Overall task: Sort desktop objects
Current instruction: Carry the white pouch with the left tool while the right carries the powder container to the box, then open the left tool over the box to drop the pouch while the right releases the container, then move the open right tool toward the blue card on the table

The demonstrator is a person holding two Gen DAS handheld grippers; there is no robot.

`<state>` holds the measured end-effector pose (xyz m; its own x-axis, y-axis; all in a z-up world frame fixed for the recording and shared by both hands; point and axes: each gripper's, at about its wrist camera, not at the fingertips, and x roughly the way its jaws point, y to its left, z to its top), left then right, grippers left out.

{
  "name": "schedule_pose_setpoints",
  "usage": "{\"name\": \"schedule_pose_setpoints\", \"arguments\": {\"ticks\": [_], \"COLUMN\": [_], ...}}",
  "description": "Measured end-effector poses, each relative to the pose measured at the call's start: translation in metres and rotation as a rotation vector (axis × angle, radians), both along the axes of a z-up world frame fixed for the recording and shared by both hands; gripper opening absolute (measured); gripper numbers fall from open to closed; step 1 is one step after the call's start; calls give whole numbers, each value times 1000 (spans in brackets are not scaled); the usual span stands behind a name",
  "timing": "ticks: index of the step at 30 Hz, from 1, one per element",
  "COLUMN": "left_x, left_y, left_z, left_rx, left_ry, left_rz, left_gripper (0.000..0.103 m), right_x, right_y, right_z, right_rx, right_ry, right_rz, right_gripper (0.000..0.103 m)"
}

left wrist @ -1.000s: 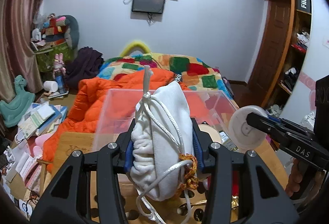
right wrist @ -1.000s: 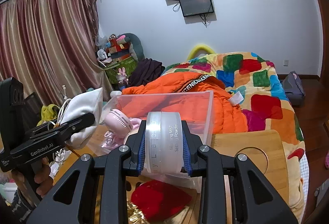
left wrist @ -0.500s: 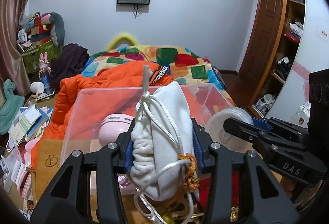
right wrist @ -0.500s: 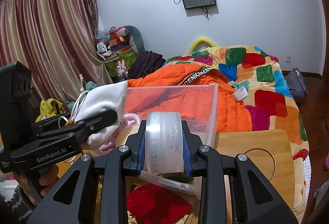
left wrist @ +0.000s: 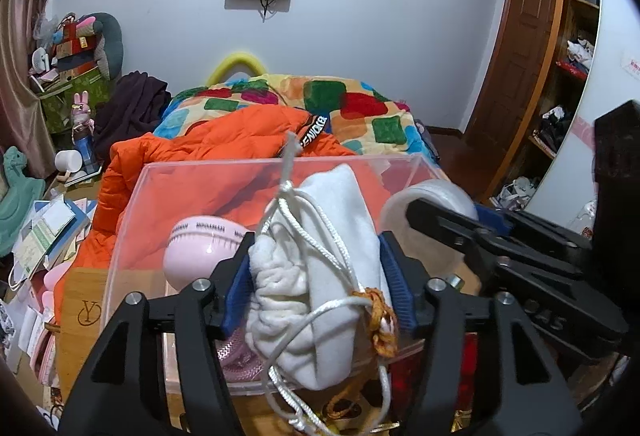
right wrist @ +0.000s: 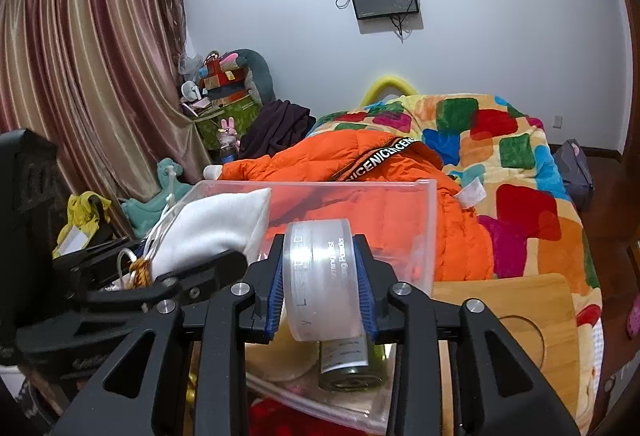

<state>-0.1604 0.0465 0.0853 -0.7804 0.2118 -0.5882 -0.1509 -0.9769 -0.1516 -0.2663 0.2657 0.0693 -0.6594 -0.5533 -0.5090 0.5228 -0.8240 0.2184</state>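
My left gripper (left wrist: pixel 316 288) is shut on a white drawstring pouch (left wrist: pixel 328 276) and holds it over the clear plastic box (left wrist: pixel 132 220). My right gripper (right wrist: pixel 322 292) is shut on a round translucent powder jar (right wrist: pixel 320 276), held over the same box (right wrist: pixel 424 232) beside the pouch (right wrist: pixel 212 228). Each gripper shows in the other's view: the right one (left wrist: pixel 448 232) with the jar on the right of the left wrist view, the left one (right wrist: pixel 160 276) on the left of the right wrist view. A pink round fan (left wrist: pixel 200 252) and a dark bottle (right wrist: pixel 348 364) lie inside the box.
The box stands on a wooden tray table (right wrist: pixel 532 308) with a round cup recess. A red item (left wrist: pixel 424 376) and gold trinkets lie on it near me. Behind are an orange jacket (right wrist: pixel 360 163), a patterned bed, and clutter on the floor at left.
Both grippers have moved forward and closer together over the clear box. The pouch and the jar now sit above its opening, and the fan inside has come into view.
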Motion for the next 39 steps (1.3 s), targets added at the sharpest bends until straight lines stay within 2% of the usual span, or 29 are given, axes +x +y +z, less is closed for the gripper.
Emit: {"name": "schedule_pose_setpoints", "arguments": {"ticks": [3,10,14,21,22,25,27,30,31,37,39], "left_x": [6,10,11,19,22,31,39,49,53,76,82], "left_y": [-4,-12,-22,-32,-33,-36,-37,-38,-38,-39,-39], "left_z": [9,21,23,29,31,36,39,43,43,28,20], "left_rx": [-1,0,37,71,72,72,69,51,45,2,-10], "left_ry": [32,56,50,48,51,67,77,85,83,49,31], "left_rz": [10,32,38,52,54,63,67,76,77,81,93], "left_gripper": [72,74,75,79,80,86,91,92,93,95,95], "right_x": [-5,-11,-9,1,3,13,24,39,46,78,87], "right_y": [-3,-13,-17,-4,-3,7,13,19,22,32,35], "right_z": [-1,-6,-8,3,5,13,18,22,22,18,13], "right_rx": [-2,28,66,45,43,30,25,37,39,57,59], "right_ry": [-8,-28,-22,-7,-5,6,26,41,46,65,61], "right_rz": [5,15,9,-26,-31,-45,-57,-72,-77,-91,-96], "right_gripper": [31,34,35,43,44,56,59,64,70,74,78]}}
